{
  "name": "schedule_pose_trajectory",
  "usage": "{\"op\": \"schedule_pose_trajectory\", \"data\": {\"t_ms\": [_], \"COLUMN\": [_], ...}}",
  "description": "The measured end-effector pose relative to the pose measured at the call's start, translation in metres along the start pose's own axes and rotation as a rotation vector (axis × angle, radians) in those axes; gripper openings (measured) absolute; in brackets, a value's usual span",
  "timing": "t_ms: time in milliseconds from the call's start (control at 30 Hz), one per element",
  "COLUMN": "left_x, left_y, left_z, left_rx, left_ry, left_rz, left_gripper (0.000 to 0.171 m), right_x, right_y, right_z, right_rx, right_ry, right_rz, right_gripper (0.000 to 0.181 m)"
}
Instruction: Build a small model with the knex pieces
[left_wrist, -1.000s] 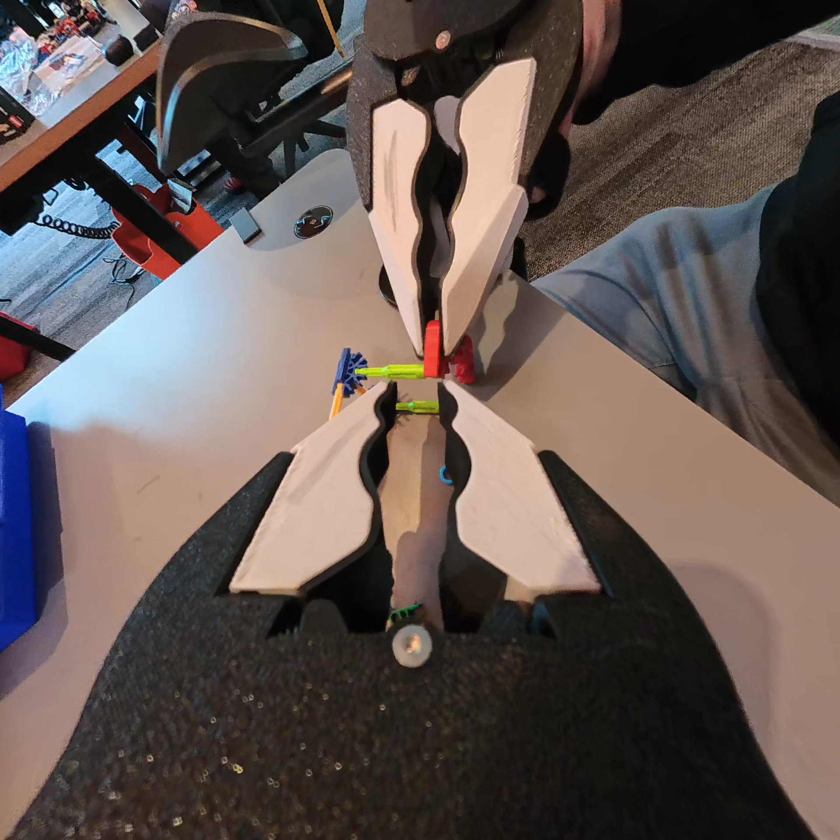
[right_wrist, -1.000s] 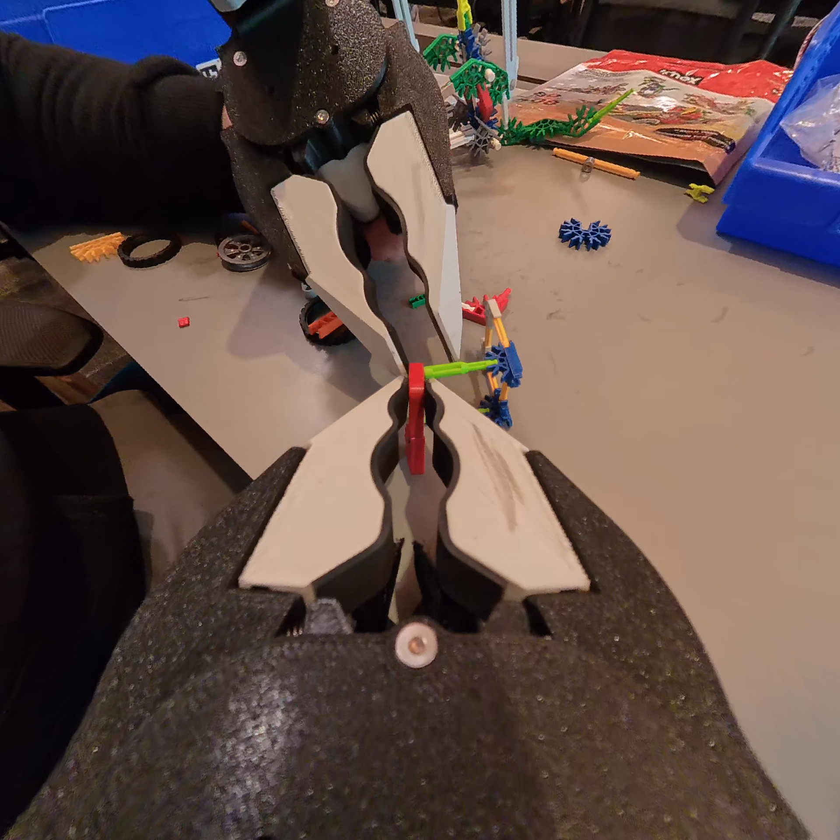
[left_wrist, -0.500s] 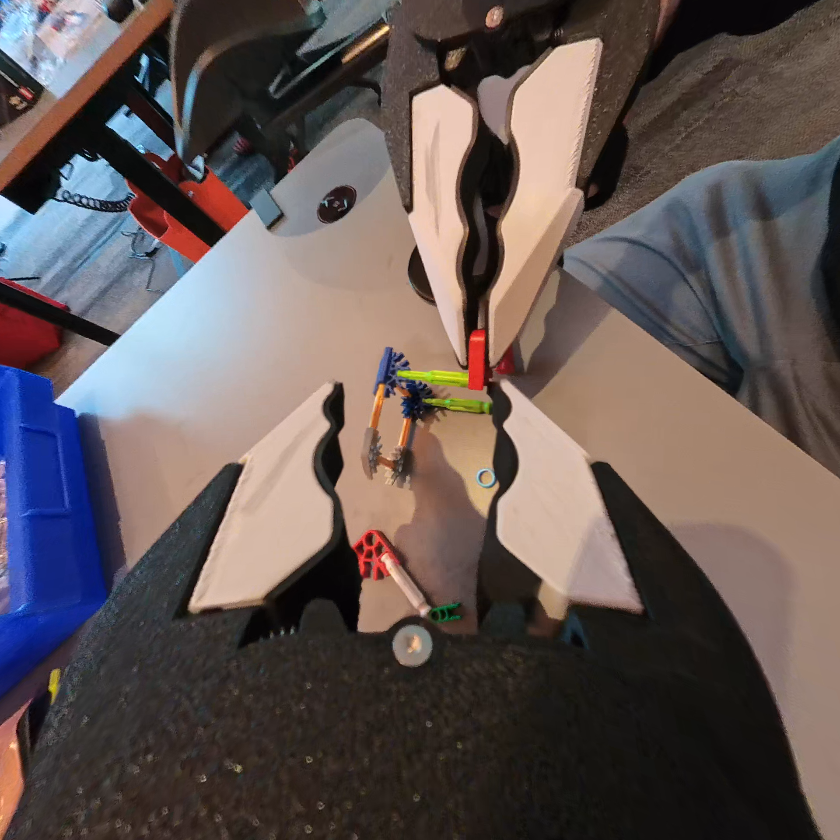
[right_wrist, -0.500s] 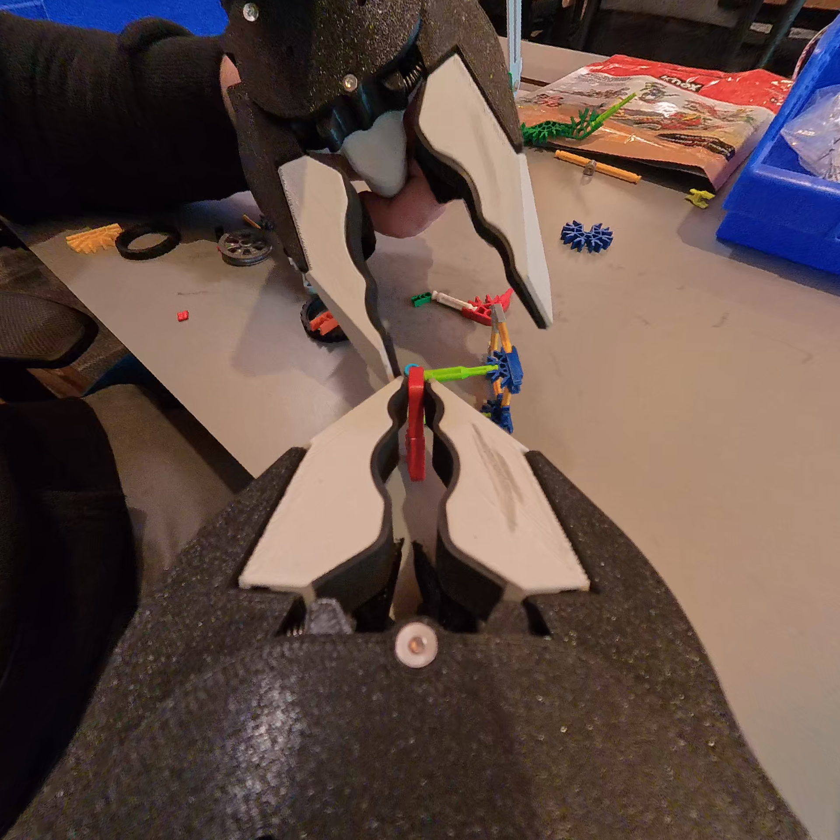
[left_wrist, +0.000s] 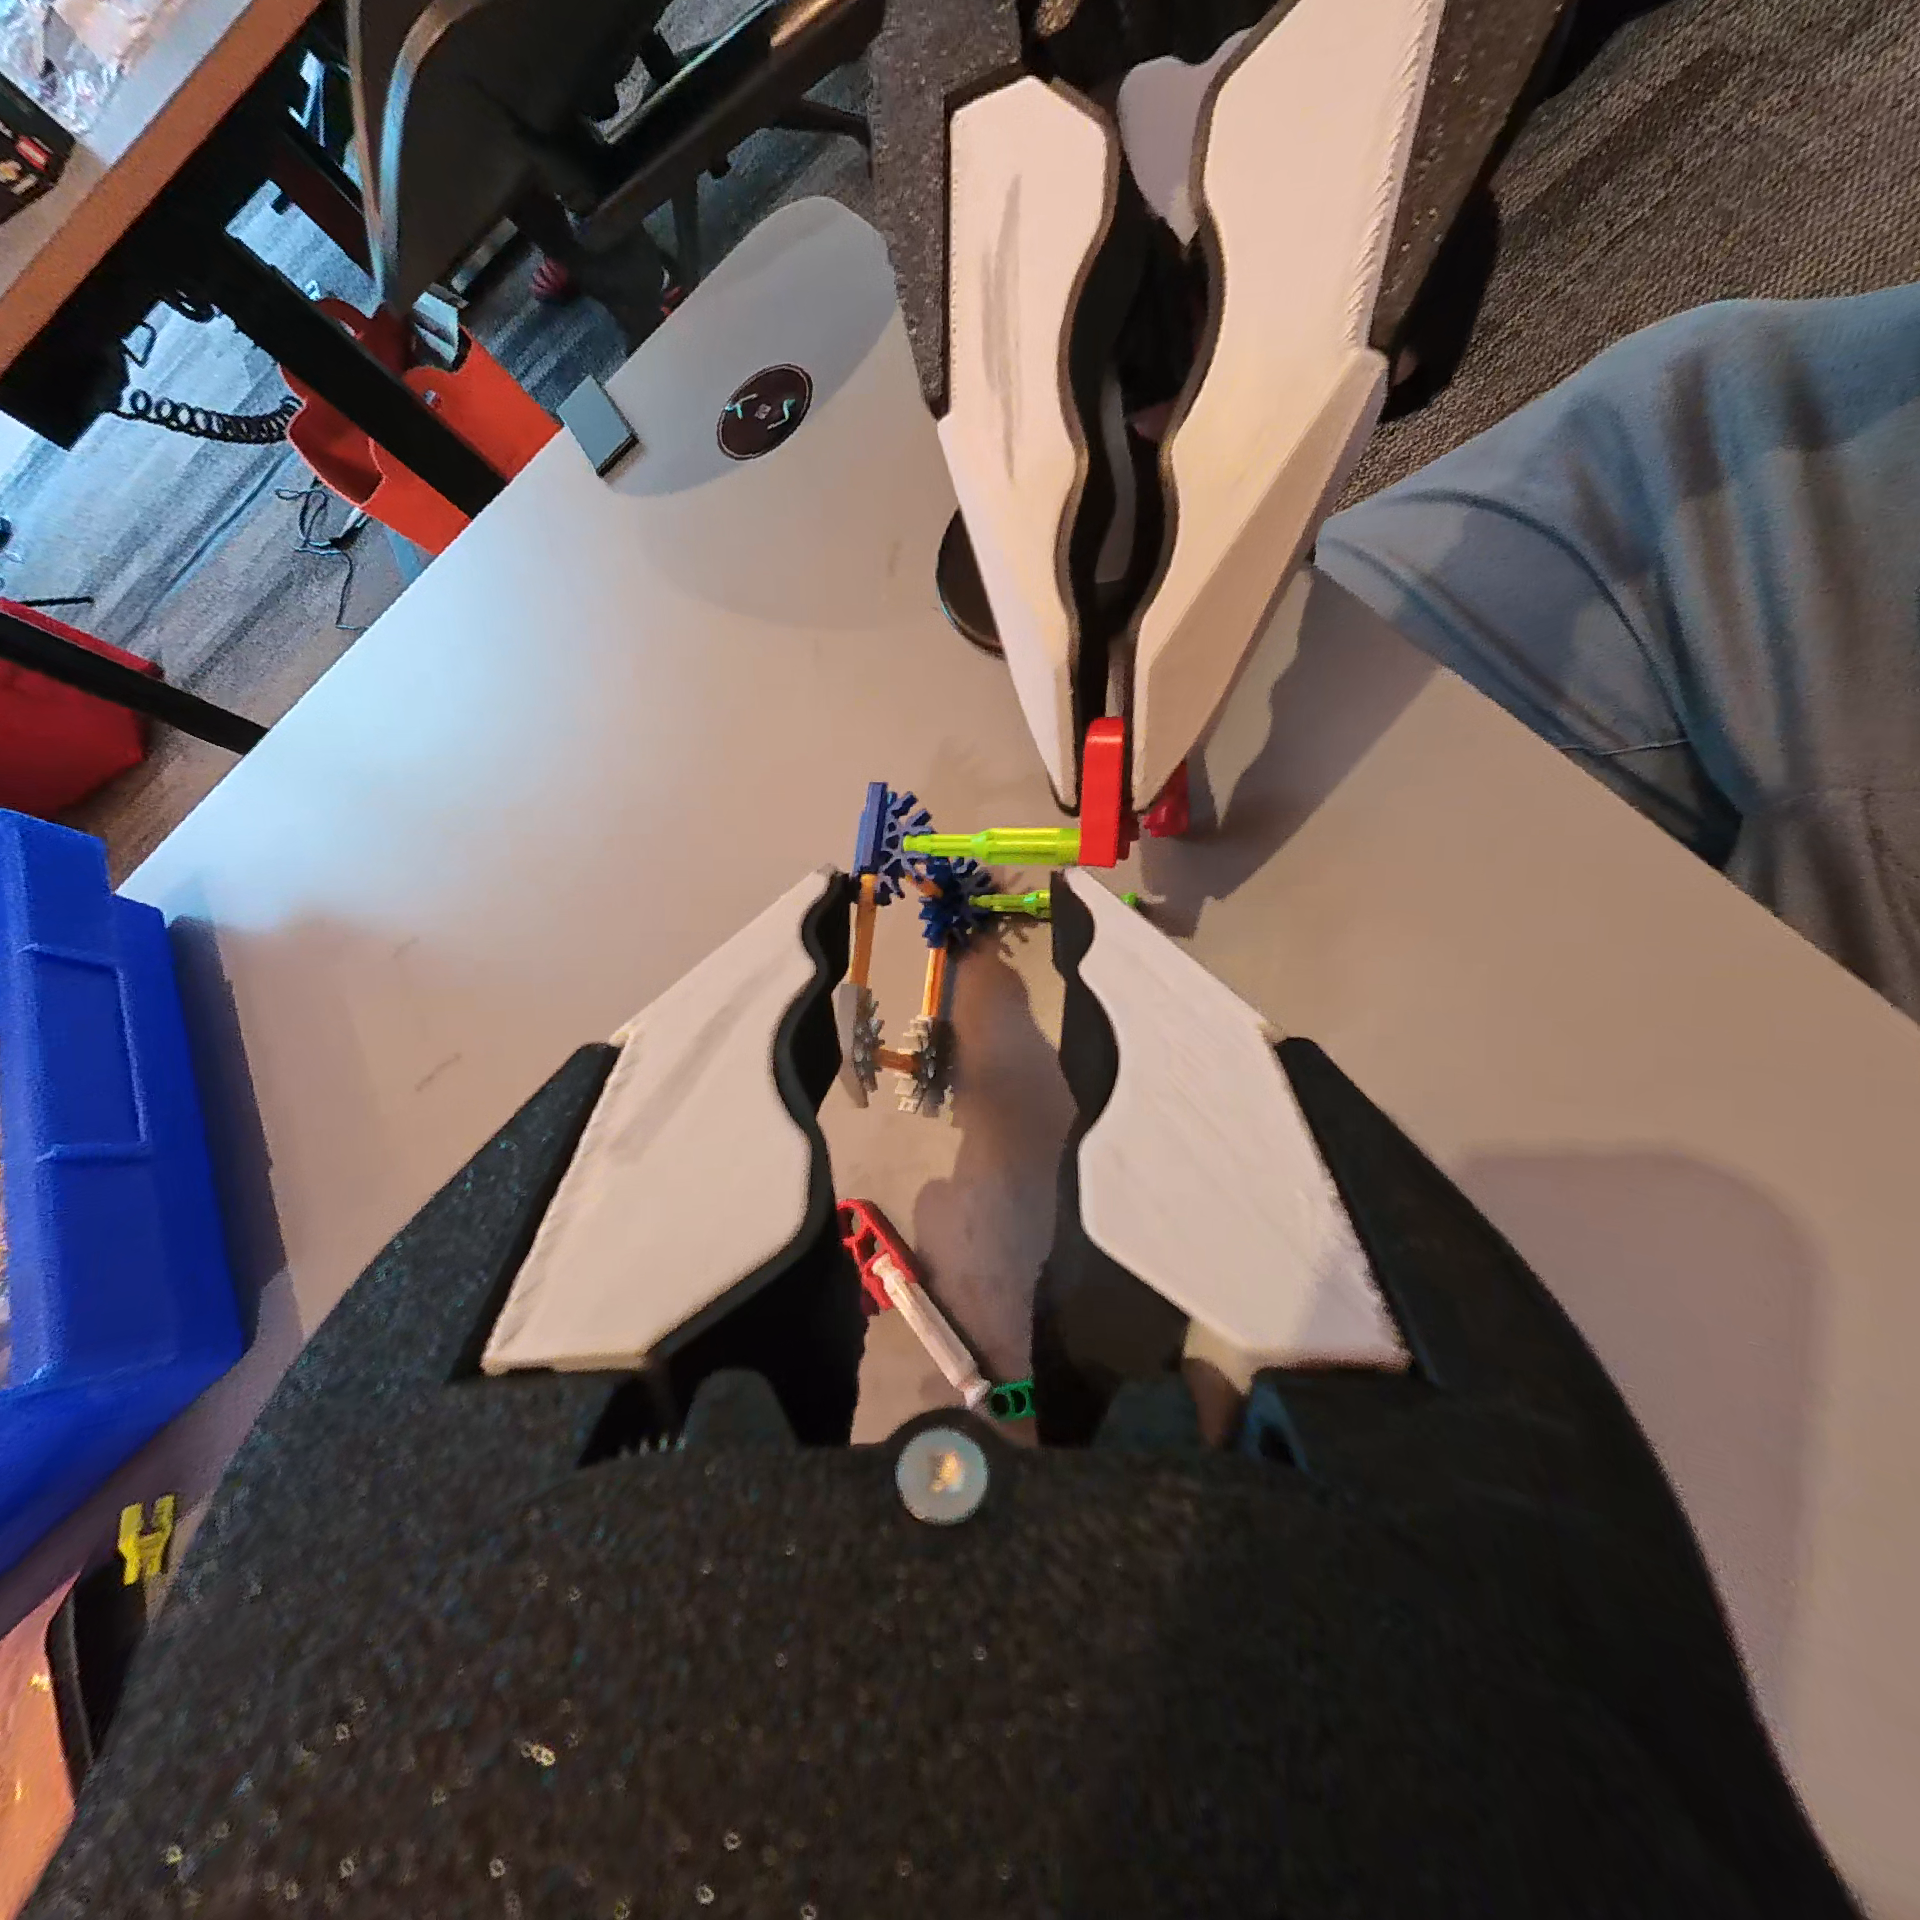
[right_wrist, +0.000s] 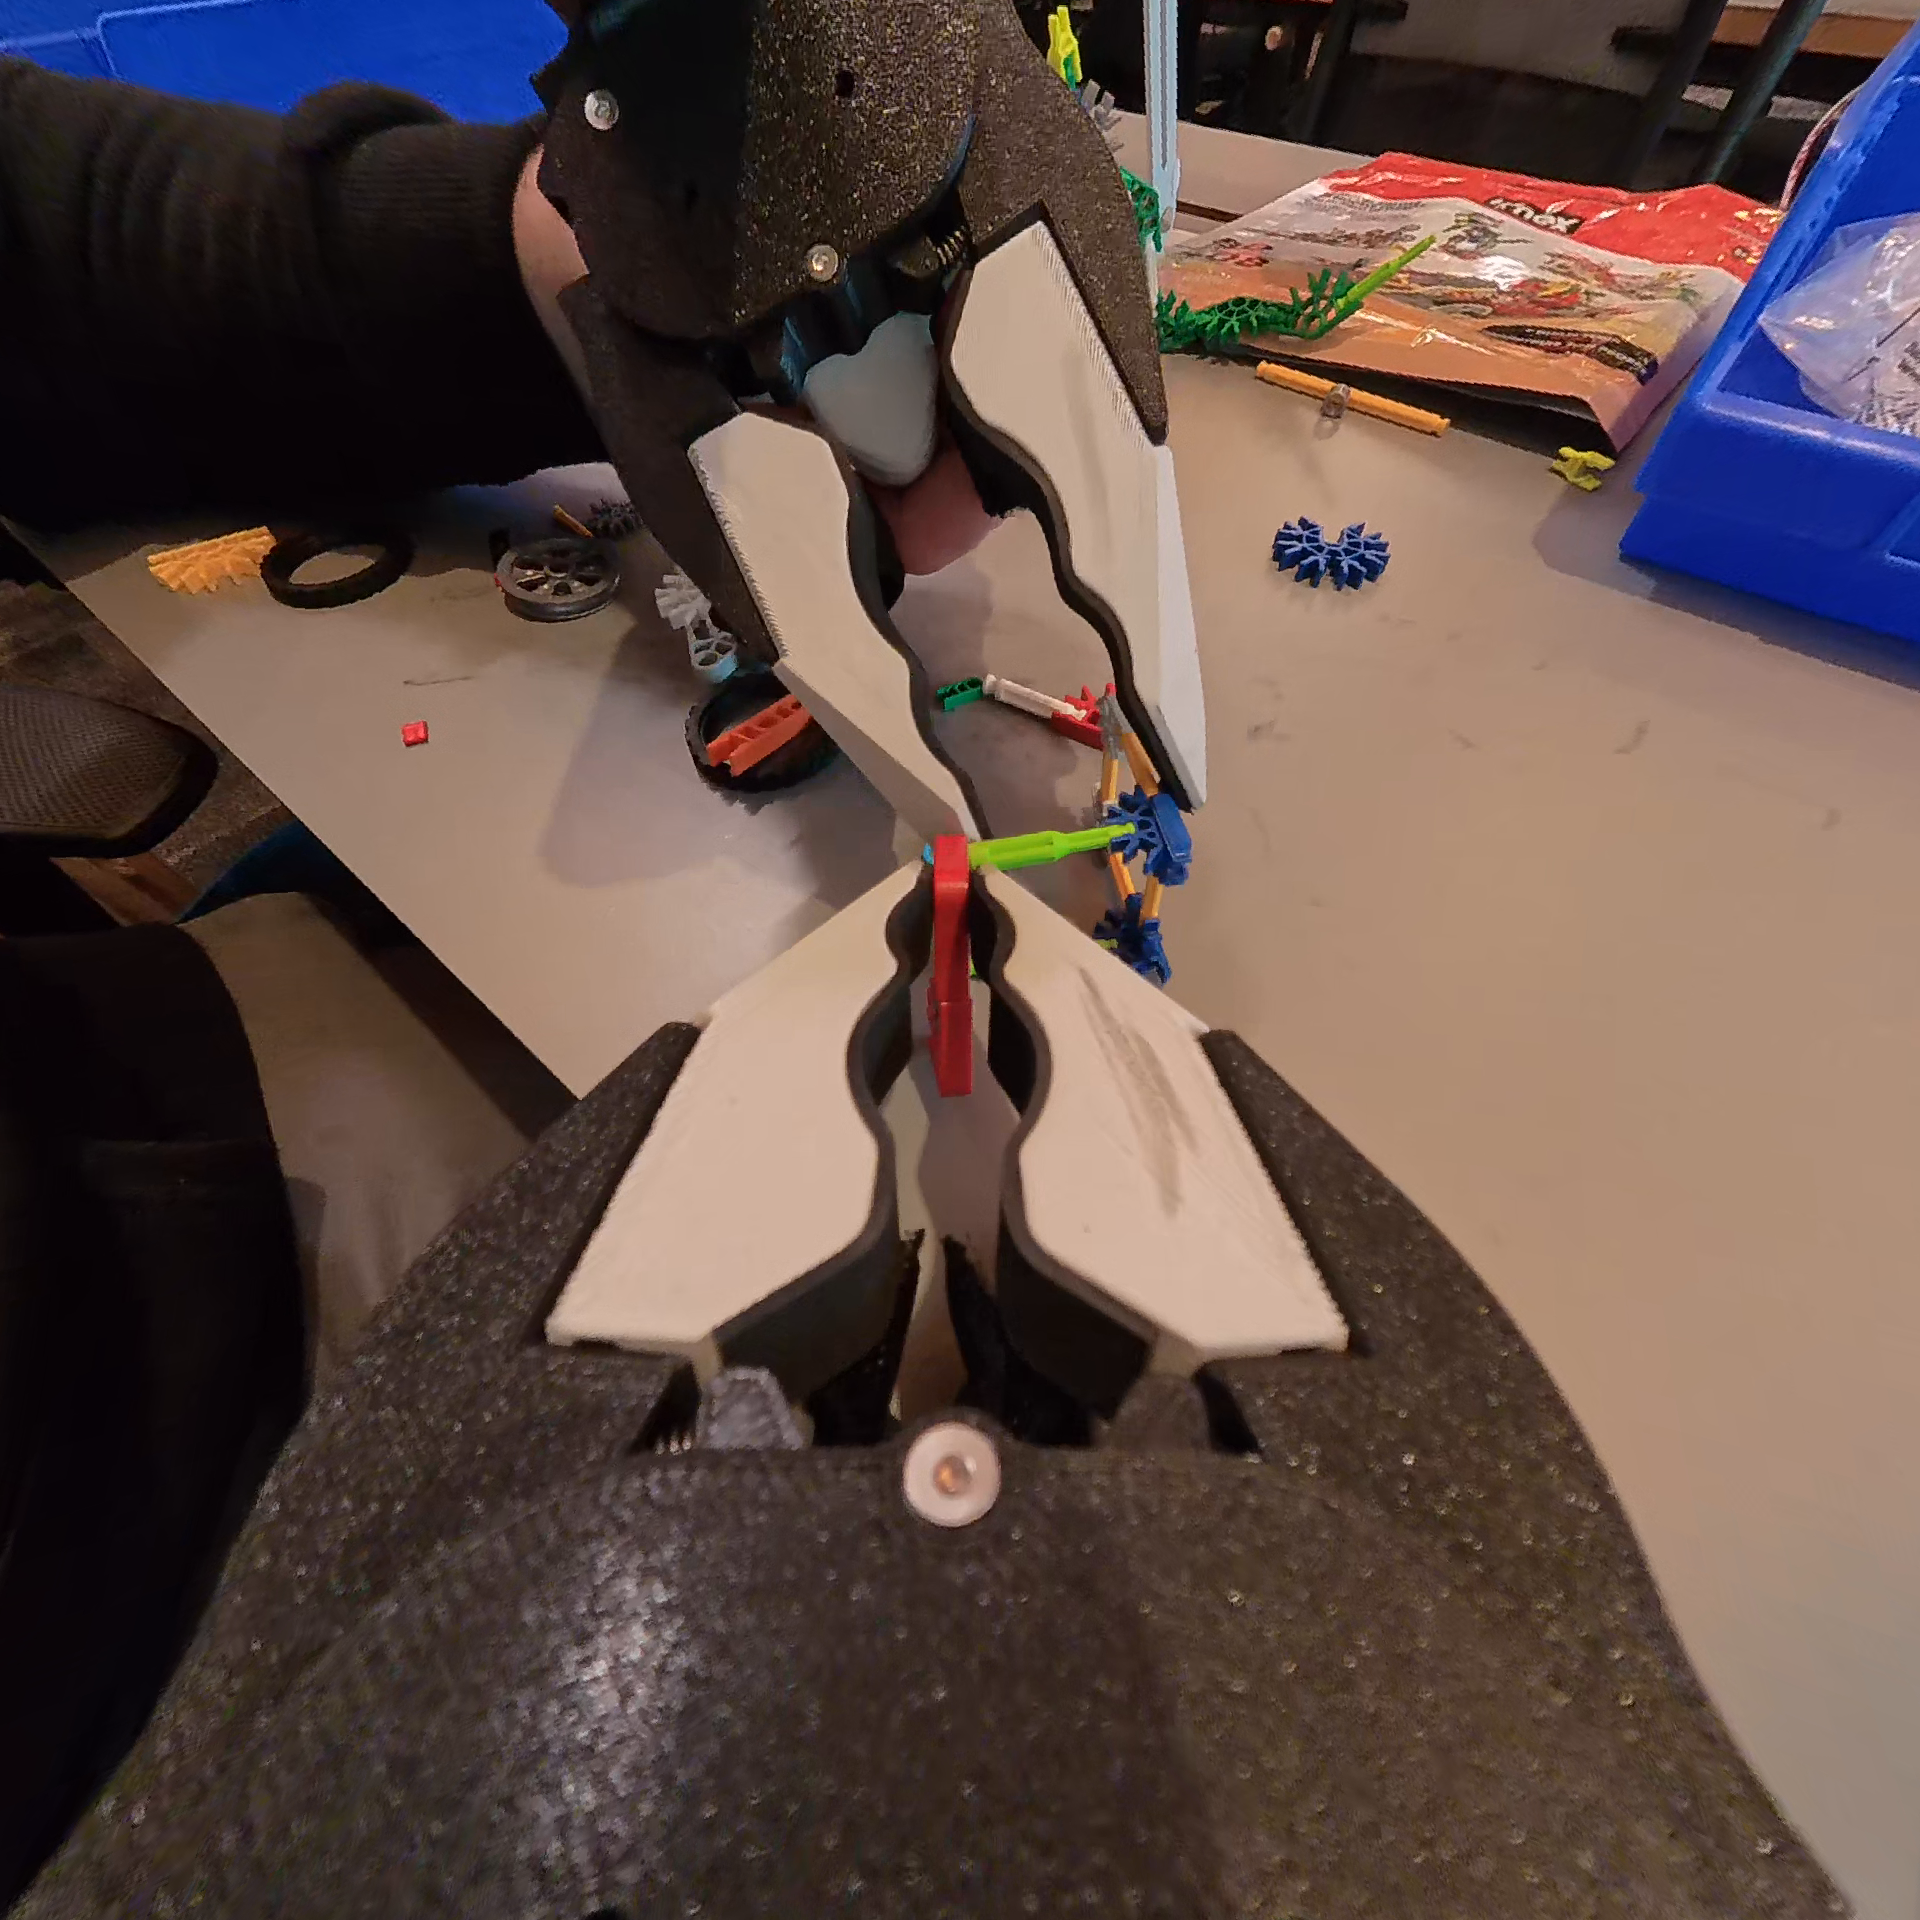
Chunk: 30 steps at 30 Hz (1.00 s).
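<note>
- Our right tongs (right_wrist: 951, 883) are clamping the red connector (right_wrist: 951, 977) carrying the green rod (right_wrist: 1044, 847).
- Our left tongs (left_wrist: 945, 894) are hanging apart around the blue-and-orange frame (left_wrist: 899, 966) on the worktop (left_wrist: 1455, 1039), gripping nothing.

Two wrist cameras are facing each other at close range across a grey table (left_wrist: 582, 727), each looking down its own fingers, both sharing the toy frame (left_wrist: 914, 935) (right_wrist: 1138, 862) between them.

Rod assembly (left_wrist: 914, 935) on table (left_wrist: 582, 790); bin (left_wrist: 94, 1143) left.
</note>
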<state>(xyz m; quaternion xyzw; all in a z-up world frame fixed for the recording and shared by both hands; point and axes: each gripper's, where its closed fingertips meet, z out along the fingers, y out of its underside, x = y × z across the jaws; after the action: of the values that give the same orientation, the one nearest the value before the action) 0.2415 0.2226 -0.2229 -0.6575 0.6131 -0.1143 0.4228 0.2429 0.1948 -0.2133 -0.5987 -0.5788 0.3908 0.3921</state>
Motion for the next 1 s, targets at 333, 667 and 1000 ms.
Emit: {"op": "schedule_pose_trajectory", "data": {"t_ms": [333, 667, 1000], "left_x": [0.001, 0.001, -0.004], "left_y": [-0.001, -0.002, -0.002], "left_z": [0.0, 0.001, 0.003], "left_rx": [0.026, 0.049, 0.074], "left_ry": [0.004, 0.007, -0.014], "left_rz": [-0.013, -0.048, -0.077], "left_gripper": [0.039, 0.039, 0.024], "right_x": [0.0, 0.001, 0.002], "right_y": [0.0, -0.003, -0.011], "right_z": [0.0, -0.001, -0.006], "right_rx": [0.015, 0.038, 0.107], "right_ry": [0.011, -0.024, -0.022], "right_rz": [0.0, 0.087, 0.101], "right_gripper": [0.005, 0.005, 0.005]}}
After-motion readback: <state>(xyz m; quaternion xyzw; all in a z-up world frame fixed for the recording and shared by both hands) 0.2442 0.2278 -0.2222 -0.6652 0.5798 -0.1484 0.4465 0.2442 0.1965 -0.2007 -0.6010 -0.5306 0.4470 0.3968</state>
